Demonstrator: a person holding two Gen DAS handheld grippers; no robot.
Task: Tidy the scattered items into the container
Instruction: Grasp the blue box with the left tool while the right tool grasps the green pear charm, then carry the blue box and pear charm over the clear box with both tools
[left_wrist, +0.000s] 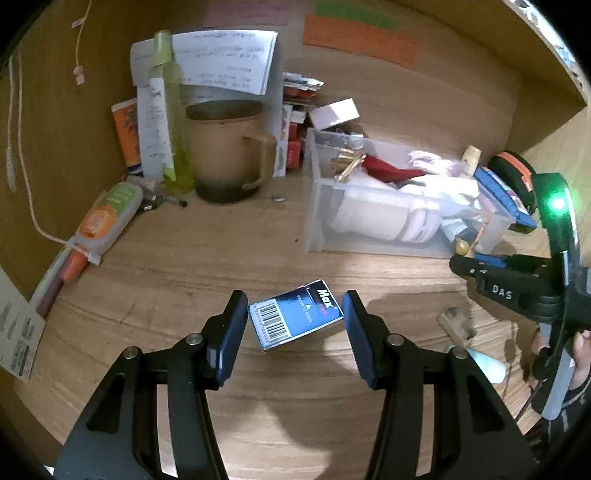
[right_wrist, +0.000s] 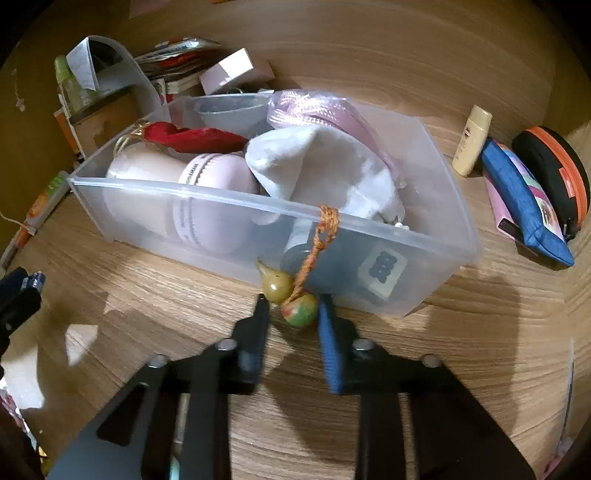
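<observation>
Pinching glossy round beads (right_wrist: 299, 312), right hand-held gripper (right_wrist: 293, 314); left hand-held gripper (left_wrist: 295, 314) clamps a rectangular cardboard box (left_wrist: 295, 317).

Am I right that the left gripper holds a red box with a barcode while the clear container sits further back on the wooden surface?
Not quite: the box between the left gripper's pads is dark blue, not red, as the left wrist view shows. The rest stands: it bears a barcode, and the clear container sits further back on the wooden surface.
</observation>
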